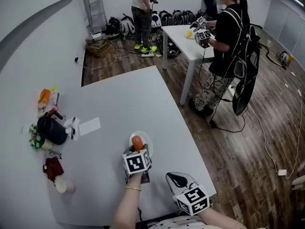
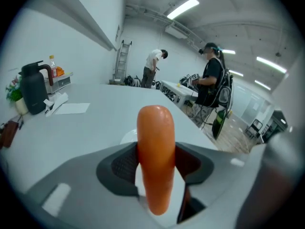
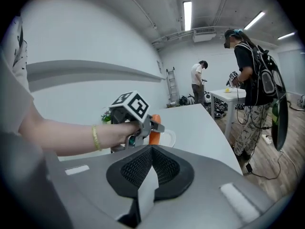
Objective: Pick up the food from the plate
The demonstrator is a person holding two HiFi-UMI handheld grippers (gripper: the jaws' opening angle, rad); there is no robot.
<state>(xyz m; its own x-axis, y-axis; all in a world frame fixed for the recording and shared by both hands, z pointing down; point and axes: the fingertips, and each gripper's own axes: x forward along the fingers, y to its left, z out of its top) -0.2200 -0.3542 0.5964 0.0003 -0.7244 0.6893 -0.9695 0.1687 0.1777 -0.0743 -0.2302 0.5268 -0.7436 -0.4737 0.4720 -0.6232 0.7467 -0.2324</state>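
Left tongs: the left gripper [image 1: 137, 150] is closed on an orange sausage [image 1: 137, 141], one pad pressing each side, and the sausage stands upright between them.
Sausage: it is over the white plate [image 1: 148, 139]; I cannot tell whether its lower end touches the plate.
Right tongs: the right gripper [image 1: 175, 178] has its pads together with nothing between them. It is low at the near table edge, to the right of the plate and apart from it.
Wrist: a gold bracelet [image 1: 133, 188] circles the arm behind the left gripper.
Clutter to the left: a black jug [image 1: 51, 130], a sheet of white paper [image 1: 89, 126], an orange bottle [image 1: 44, 97], a small bunch of flowers [image 1: 34, 137], a dark red pouch [image 1: 53, 167] and a paper cup [image 1: 63, 185] sit along the far left side, all well apart from the plate.
Surface: a broad pale grey table [image 1: 114, 104], bare around the plate.
Others in the room: a person in black [image 1: 226, 42] with a backpack works with marker-cube grippers at a white table [image 1: 183, 44]; another person [image 1: 141, 11] stands by the back wall, head bent.
Room: a brown wooden floor [image 1: 267, 128] with cables trailing across it, a ladder [image 1: 95, 6] leaning on the wall, and bags [image 1: 176, 17] lined along the back.
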